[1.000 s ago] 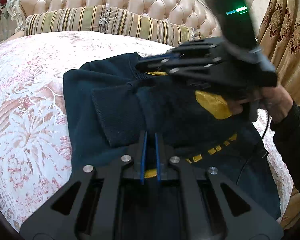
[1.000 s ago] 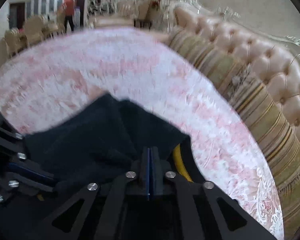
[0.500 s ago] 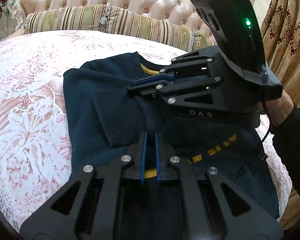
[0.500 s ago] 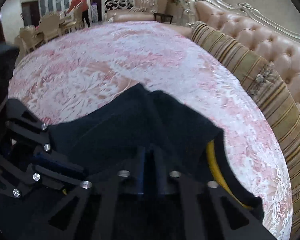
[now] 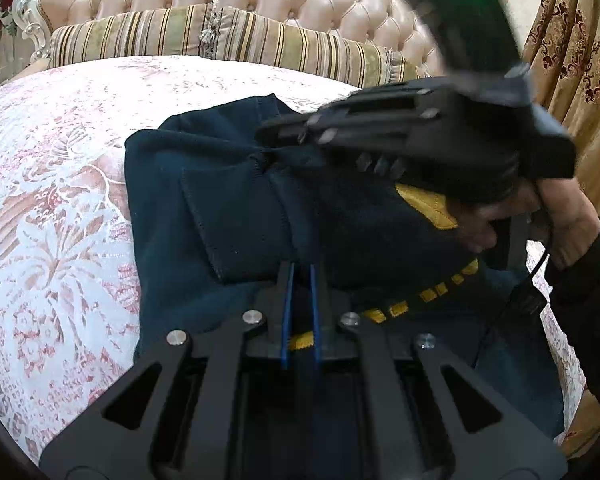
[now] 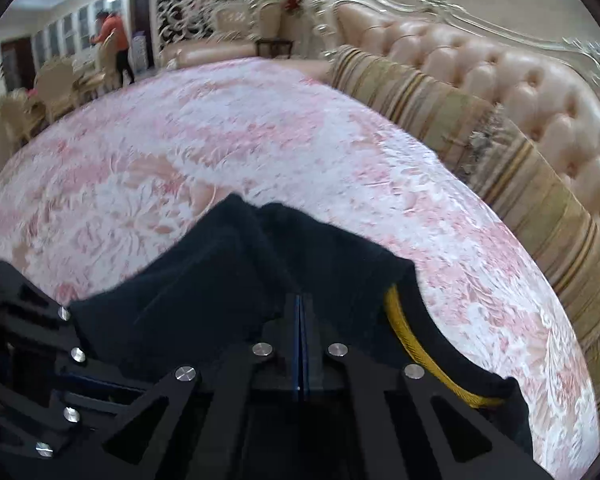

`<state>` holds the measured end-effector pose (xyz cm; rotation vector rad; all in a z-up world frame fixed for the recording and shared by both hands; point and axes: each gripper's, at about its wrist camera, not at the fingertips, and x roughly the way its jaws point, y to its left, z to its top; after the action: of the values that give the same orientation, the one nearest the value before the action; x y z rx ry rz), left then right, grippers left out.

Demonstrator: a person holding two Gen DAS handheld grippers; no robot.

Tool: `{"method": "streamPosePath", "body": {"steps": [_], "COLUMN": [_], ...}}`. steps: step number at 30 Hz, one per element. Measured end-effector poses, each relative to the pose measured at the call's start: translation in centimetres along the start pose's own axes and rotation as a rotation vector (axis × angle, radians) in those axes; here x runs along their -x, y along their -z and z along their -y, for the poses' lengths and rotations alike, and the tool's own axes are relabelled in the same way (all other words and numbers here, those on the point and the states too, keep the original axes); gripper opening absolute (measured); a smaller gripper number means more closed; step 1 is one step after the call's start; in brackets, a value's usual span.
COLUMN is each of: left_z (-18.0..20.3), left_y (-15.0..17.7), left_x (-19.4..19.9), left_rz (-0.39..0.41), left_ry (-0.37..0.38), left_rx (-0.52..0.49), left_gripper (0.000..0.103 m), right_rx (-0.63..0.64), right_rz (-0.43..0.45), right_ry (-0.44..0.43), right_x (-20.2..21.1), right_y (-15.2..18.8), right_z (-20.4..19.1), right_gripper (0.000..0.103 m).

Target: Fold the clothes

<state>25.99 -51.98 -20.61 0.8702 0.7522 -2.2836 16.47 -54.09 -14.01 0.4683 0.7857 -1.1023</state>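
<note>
While the navy sweater (image 5: 236,208) lies on the pink floral bedspread (image 5: 52,208) below the striped bolster (image 5: 236,36), your left tongs (image 5: 300,308) grip its hem, nearly closed. Your right tongs (image 6: 302,336) have just been closing and now pinch a fold near the sweater's yellow-lined collar (image 6: 400,320), fully closed.

Left gripper (image 5: 300,280) pinching navy sweater (image 5: 228,200) hem; right gripper (image 5: 268,136) at collar.
</note>
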Motion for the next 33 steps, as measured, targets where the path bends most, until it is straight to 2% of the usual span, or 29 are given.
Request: {"method": "streamPosePath", "body": {"steps": [3, 5, 11, 13, 17, 19, 21, 24, 29, 33], "left_z": [0.1, 0.2, 1.3, 2.3, 5.2, 5.5, 4.8, 5.0, 2.8, 2.9], "left_y": [0.1, 0.2, -0.3, -0.8, -2.2, -3.1, -2.7, -1.8, -1.7, -1.3], "left_x": [0.0, 0.0, 0.3, 0.7, 0.7, -1.6, -2.7, -3.0, -2.6, -2.5], "left_rz": [0.000, 0.001, 0.007, 0.023, 0.044, -0.004, -0.053, -0.052, -0.039, -0.010], "left_ry": [-0.002, -0.010, -0.064, -0.091, -0.128, -0.166, -0.179, -0.179, -0.076, -0.073], "left_rx": [-0.002, -0.008, -0.031, -0.057, -0.116, -0.127, -0.102, -0.133, 0.021, 0.037], "left_gripper": [0.009, 0.009, 0.010, 0.010, 0.010, 0.010, 0.010, 0.009, 0.008, 0.008], "right_rx": [-0.136, -0.220, -0.488, -0.562, -0.557, -0.552, -0.580, -0.585, -0.562, -0.590], "right_rz": [0.057, 0.070, 0.019, 0.011, -0.009, -0.025, -0.009, 0.007, 0.004, 0.019], "right_ry": [0.036, 0.060, 0.224, 0.200, 0.220, 0.241, 0.225, 0.213, 0.216, 0.193], "right_x": [3.2, 5.5, 9.3, 9.3, 9.1, 8.8, 9.0, 9.3, 9.1, 9.2], "right_y": [0.8, 2.7, 12.3, 14.3, 14.3, 14.1, 14.9, 15.6, 15.6, 16.0], "right_z": [1.4, 1.7, 3.2, 4.1, 3.8, 3.5, 3.7, 3.5, 3.4, 3.8], "right_gripper": [0.003, 0.003, 0.003, 0.003, 0.003, 0.003, 0.002, 0.002, 0.001, 0.000]}}
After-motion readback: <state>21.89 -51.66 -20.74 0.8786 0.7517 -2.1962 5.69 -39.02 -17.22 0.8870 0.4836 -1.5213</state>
